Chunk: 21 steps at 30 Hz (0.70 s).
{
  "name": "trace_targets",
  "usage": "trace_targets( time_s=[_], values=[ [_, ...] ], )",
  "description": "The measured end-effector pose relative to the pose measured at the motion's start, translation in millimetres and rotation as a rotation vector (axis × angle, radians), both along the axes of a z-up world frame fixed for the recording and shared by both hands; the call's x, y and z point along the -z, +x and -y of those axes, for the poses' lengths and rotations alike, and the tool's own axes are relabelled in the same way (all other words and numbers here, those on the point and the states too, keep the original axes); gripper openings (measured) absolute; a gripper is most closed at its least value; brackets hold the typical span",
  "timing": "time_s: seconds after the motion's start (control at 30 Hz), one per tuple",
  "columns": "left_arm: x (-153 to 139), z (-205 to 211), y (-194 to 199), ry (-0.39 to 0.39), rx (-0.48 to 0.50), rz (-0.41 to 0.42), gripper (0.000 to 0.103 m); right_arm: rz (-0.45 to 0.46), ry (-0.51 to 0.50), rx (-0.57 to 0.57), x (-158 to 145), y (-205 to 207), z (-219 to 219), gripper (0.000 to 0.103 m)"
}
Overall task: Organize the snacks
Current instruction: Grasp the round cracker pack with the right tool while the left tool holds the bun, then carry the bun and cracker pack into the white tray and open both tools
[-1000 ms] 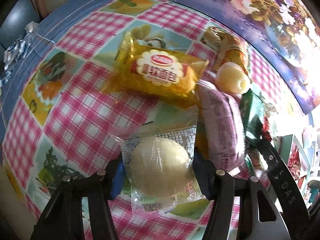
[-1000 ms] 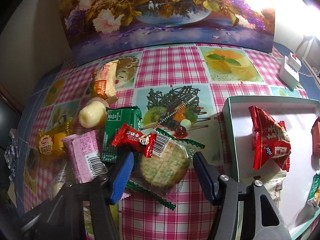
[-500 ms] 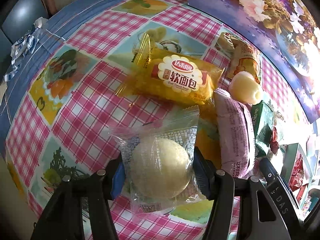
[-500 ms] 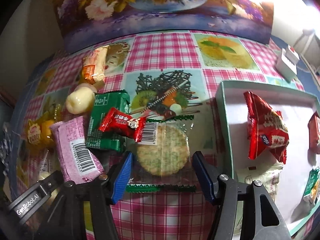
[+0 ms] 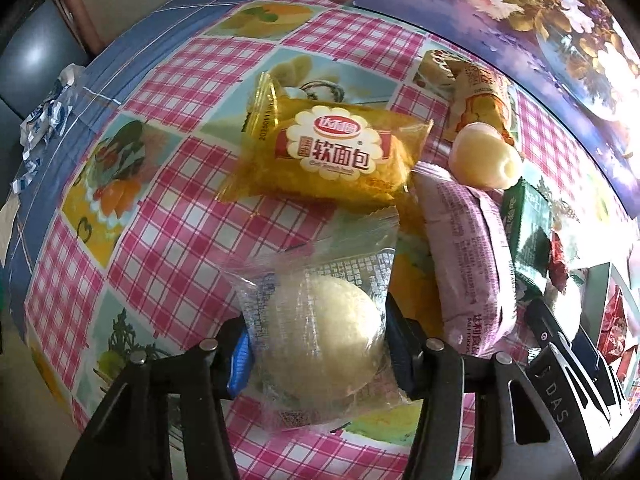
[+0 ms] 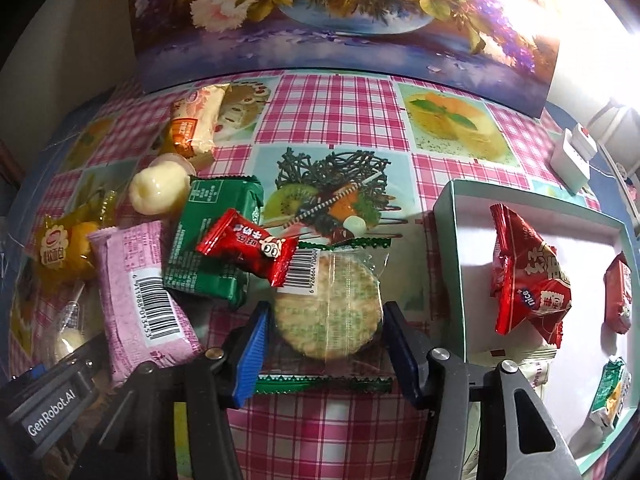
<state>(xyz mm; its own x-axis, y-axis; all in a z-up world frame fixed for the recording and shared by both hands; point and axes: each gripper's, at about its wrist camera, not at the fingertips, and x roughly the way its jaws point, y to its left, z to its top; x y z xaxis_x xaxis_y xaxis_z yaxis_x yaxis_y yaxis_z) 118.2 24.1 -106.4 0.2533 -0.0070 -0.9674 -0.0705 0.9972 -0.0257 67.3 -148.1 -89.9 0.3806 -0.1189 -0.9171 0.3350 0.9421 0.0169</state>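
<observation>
A pale round bun in a clear wrapper (image 5: 320, 328) lies on the counter (image 5: 160, 216) between the fingers of my left gripper (image 5: 316, 344), which have just been closing in on it; both blue pads now press against the wrapper's sides. Just beyond it lies a yellow soft-bread packet (image 5: 332, 156), and to its right a long pink packet (image 5: 464, 264), with a cream jelly cup (image 5: 484, 160) and an orange-and-white packet (image 5: 480, 96) farther back.

My right gripper (image 6: 324, 332) straddles a round rice cracker in a clear, green-edged wrapper (image 6: 328, 312). Its fingers have also just been narrowing; they stand close beside the cracker, the left pad against the wrapper's edge, but whether both pads truly grip it I cannot tell. A red candy packet (image 6: 248, 248) overlaps the cracker's barcoded top corner and rests on a green packet (image 6: 212, 248) to the left.

To the right on the pink-checked cloth sits a green-rimmed tray (image 6: 452, 264), already holding a large red snack bag (image 6: 528, 280), a smaller red packet (image 6: 618, 296) and other wrapped pieces. A floral painting (image 6: 344, 16) leans at the counter's back edge, with a white power adapter (image 6: 572, 156) near the tray's far corner.
</observation>
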Motion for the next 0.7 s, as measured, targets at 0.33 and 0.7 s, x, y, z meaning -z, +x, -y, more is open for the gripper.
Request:
trace_targets(
  time_s=[0.33,0.7],
  values=[
    [-19,-4,-4,-0.019,-0.012,0.033,0.056,0.022,0.026,0.043,-8,1,11,0.053],
    [-71,-21,-13,-0.022,-0.033,0.16,0.056,0.156,0.024,0.075,-64,-13,18,0.053]
  ],
)
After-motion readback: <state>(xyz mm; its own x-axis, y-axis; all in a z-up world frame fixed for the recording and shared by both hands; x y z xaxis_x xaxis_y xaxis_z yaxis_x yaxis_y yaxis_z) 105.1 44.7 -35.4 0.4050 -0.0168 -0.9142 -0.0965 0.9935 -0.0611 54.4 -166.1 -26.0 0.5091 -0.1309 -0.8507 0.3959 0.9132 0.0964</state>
